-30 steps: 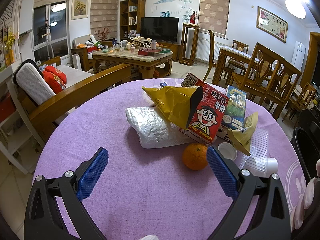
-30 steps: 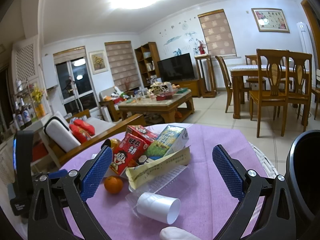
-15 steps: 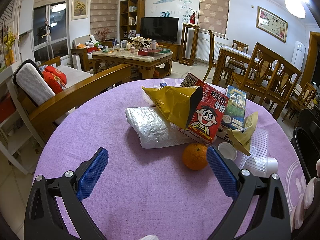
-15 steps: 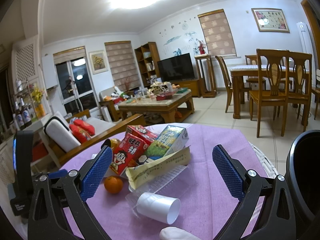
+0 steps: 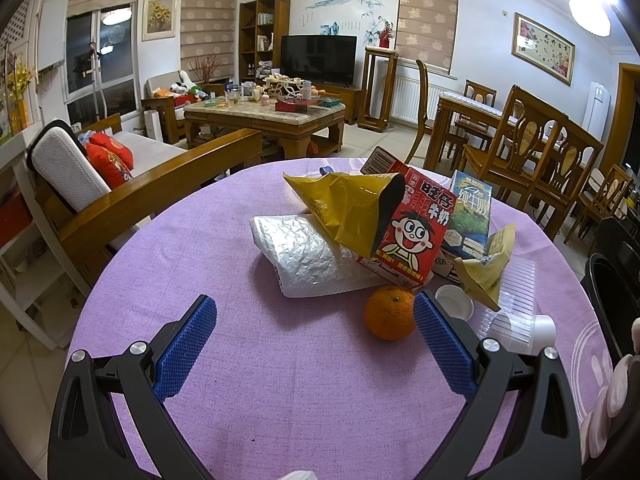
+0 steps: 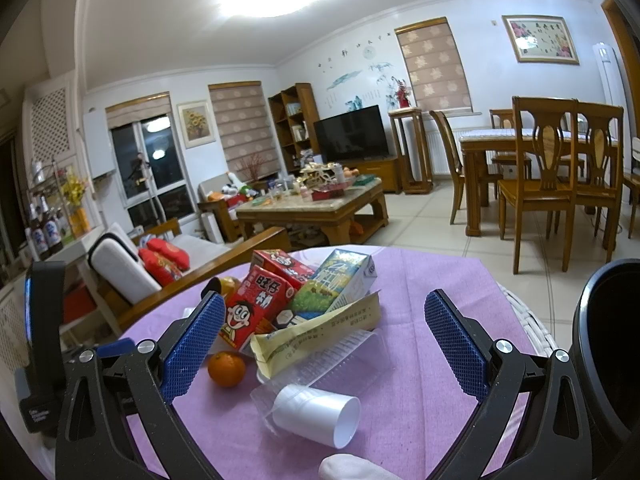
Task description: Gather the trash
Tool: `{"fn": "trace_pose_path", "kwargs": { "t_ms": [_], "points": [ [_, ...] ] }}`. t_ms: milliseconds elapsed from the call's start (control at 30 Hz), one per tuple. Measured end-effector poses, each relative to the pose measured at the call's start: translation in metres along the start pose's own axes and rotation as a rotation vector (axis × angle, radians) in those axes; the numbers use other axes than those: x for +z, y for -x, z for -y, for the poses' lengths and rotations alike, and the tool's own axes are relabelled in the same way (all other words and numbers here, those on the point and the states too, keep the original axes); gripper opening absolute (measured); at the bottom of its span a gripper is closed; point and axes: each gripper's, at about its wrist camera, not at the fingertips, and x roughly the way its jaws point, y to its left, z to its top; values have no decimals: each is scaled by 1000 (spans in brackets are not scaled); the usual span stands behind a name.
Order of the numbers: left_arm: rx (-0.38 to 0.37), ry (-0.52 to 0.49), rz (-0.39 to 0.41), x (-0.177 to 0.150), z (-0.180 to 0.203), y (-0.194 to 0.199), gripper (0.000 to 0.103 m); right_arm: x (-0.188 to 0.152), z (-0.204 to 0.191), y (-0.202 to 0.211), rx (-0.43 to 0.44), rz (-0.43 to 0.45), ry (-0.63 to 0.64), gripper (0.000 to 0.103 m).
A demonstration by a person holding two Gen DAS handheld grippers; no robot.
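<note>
A pile of trash lies on the round purple table [image 5: 240, 360]: a silver foil bag [image 5: 300, 256], a yellow bag [image 5: 348, 208], a red milk carton [image 5: 412, 232], a green-blue carton [image 5: 470, 212], a yellow wrapper [image 6: 320, 340], a clear plastic tray [image 6: 340, 364] and a white cup [image 6: 320, 414] on its side. An orange [image 5: 389, 312] sits beside them. My left gripper [image 5: 314, 344] is open and empty, just short of the pile. My right gripper [image 6: 324, 348] is open and empty, with the cup and wrapper between its fingers in view.
A black bin [image 6: 608, 344] stands at the table's right edge and also shows in the left wrist view [image 5: 612, 304]. A wooden armchair [image 5: 120, 200] with red cushions is behind the table on the left. Dining chairs [image 6: 560, 184] stand at the right.
</note>
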Motion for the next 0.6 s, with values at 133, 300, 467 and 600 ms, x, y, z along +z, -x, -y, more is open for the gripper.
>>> {"fn": "trace_pose_path", "kwargs": {
  "t_ms": [133,300,467,600],
  "points": [
    [-1,0,0,0,0,0,98,1,0,1,0,0,-1,99],
    [0,1,-1,0,1,0,98,0,1,0,-1,-1,-3,99],
    [0,1,0,0,1,0,98,1,-1,1,-2,-2,-4,99],
    [0,1,0,0,0,0,98,0,-1,0,-2,-2,-6,99]
  ]
}}
